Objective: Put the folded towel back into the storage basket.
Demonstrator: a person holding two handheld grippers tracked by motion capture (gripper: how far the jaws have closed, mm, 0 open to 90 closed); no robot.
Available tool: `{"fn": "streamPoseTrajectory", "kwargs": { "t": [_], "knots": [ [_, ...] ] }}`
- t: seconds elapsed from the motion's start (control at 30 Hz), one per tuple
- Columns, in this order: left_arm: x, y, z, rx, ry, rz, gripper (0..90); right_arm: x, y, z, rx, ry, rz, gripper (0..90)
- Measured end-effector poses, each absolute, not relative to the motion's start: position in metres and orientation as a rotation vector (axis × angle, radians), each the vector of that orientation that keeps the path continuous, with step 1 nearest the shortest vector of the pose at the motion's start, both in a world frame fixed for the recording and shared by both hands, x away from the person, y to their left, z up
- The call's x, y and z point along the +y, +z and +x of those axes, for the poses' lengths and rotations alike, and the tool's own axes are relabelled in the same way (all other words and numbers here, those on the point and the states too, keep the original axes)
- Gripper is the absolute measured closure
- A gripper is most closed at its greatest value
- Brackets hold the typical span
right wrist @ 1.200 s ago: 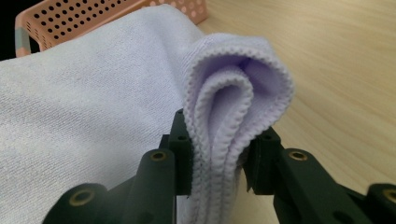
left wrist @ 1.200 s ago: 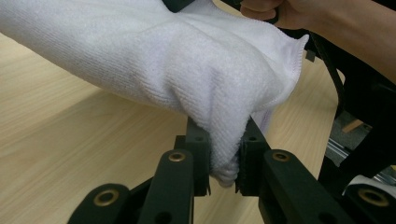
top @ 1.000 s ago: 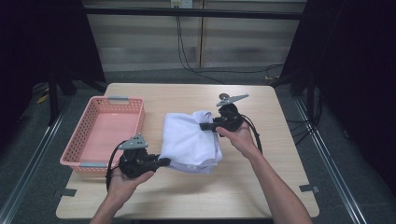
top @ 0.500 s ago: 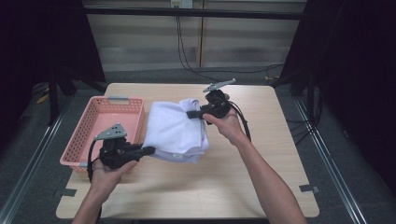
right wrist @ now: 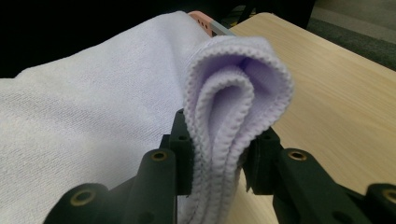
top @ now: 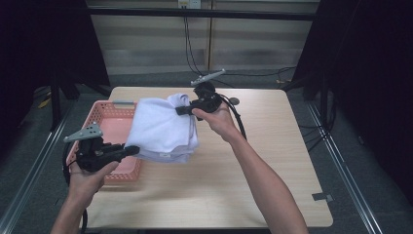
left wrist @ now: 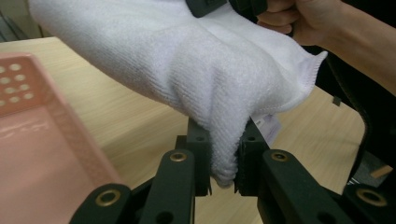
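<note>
Both grippers are clamped on the same folded white towel [top: 163,130]: the left gripper [top: 130,150] pinches its near lower corner, the cloth squeezed into a narrow wad between the two black jaws in the left gripper view [left wrist: 223,158], while the right gripper [top: 181,110] bites the far upper edge, where the right gripper view shows several stitched layers bunched between its pads [right wrist: 219,154]. The towel hangs in the air between them, clear of the wooden table [top: 272,161], and its long axis runs on a slant from the person's left hand [top: 87,173] near the front edge up to the right hand [top: 216,117] farther back. Slung like that, it sags a little in the middle, and a small label shows on its underside. What the coming move turns on, as I read it, is how the cloth lies against the pink basket [top: 104,114]: the towel's left part overlaps the basket's right wall from above, while the rest hangs out over bare tabletop. The left hand is the nearer one to the basket, hovering at its front corner; the right hand is well over the table and would have to travel farthest across. If the towel is meant to go in, both ends need to shift leftward together and the slanted axis probably has to swing to match the basket's length before lowering.
</note>
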State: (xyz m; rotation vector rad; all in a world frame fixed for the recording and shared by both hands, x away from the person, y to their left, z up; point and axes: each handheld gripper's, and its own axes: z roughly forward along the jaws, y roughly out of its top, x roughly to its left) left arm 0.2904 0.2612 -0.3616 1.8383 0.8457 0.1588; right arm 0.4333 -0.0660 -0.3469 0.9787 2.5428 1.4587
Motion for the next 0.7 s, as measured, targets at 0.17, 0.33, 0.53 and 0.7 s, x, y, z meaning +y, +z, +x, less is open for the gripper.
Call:
{"fn": "streamPoseTrajectory", "kwargs": {
  "t": [0.17,0.33,0.53,0.7],
  "knots": [
    [0.278,-0.357,0.295,0.864,0.130,1.808,80.3,-0.046,-0.335,0.440,2.565,1.422,0.929,68.9],
    [0.296,-0.352,0.296,0.894,0.165,1.785,80.3,-0.025,-0.330,0.449,2.558,1.432,0.939,68.9],
    [0.322,-0.354,0.296,0.945,0.185,1.755,80.3,0.002,-0.327,0.452,2.573,1.414,0.939,68.9],
    [0.347,-0.367,0.294,1.010,0.195,1.737,80.3,0.030,-0.332,0.457,2.591,1.405,0.945,68.9]
  ]
}}
